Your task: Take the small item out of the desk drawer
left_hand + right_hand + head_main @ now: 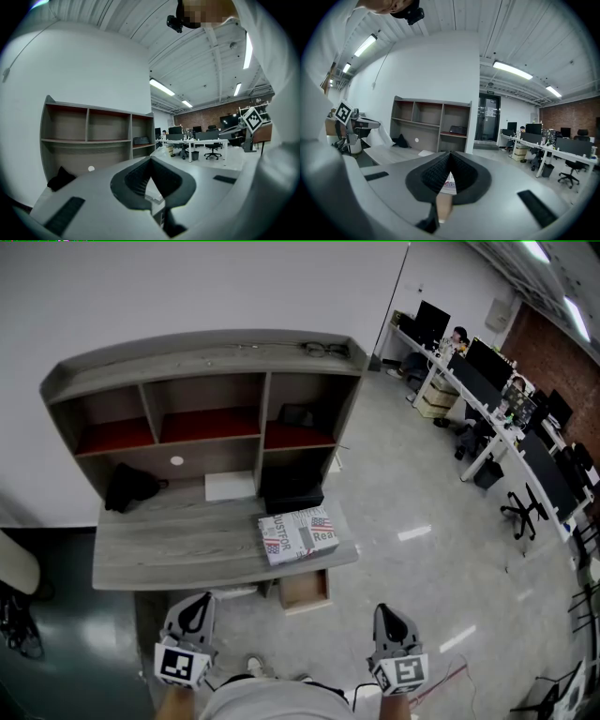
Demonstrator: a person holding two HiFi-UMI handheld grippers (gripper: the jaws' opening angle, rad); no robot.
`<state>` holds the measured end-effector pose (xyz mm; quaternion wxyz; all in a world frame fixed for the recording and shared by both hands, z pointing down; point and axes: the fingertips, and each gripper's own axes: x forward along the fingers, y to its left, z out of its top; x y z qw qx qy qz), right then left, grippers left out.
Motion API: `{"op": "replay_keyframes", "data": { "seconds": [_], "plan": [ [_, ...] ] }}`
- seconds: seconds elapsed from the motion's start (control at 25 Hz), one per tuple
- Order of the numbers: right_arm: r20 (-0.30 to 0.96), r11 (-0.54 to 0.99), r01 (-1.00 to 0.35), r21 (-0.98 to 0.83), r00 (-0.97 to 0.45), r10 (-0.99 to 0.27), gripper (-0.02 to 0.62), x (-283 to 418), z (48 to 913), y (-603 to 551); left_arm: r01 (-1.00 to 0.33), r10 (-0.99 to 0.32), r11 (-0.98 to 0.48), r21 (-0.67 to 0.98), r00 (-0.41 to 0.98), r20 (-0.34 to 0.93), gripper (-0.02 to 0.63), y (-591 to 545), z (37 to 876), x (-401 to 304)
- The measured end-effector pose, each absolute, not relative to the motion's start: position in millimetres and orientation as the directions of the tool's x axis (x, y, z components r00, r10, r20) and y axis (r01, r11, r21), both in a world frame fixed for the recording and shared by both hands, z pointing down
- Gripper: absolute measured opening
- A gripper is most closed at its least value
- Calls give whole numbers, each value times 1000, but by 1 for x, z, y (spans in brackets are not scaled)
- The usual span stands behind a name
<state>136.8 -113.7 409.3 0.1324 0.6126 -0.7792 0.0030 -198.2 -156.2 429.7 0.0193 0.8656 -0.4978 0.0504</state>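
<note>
1. As I look steeply down in the head view, I hold the left gripper (195, 604) and the right gripper (386, 613) low at the bottom edge. Both are well apart from the grey desk (178, 545) ahead of them.
2. Only this view shows the whole layout. A shelf unit (202, 362) stands at the back of the desk. On the desktop lie a black bundle (129, 487) at the left, a white sheet (231, 486) in the middle, a black box (292, 491) and a newsprint-patterned box (298, 534) at the right front edge.
3. The drawer (305, 589) stands pulled open under the desk's right end, just below the patterned box. Its inside shows pale brown. I cannot make out the small item in it from any view.
4. The left gripper view shows what the head view cannot: my left jaws are pressed together at their tips, with nothing between them. It also shows the right gripper's marker cube (253, 118) off to the right, and the black bundle at the lower left.
5. The right gripper view shows my right jaws also closed and empty. Through the slit below their tips, a strip of the patterned box and the tan drawer is visible.
6. A row of office desks with monitors (487, 381) runs along the far right of the room.
</note>
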Motion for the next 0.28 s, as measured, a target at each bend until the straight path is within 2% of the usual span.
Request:
{"op": "replay_keyframes", "data": {
  "seconds": [0.28],
  "plan": [
    [209, 234, -959, 157, -200, -957, 21, 148, 408, -115, -860, -856, -509, -12, 506, 104, 17, -159, 431, -189]
  ]
}}
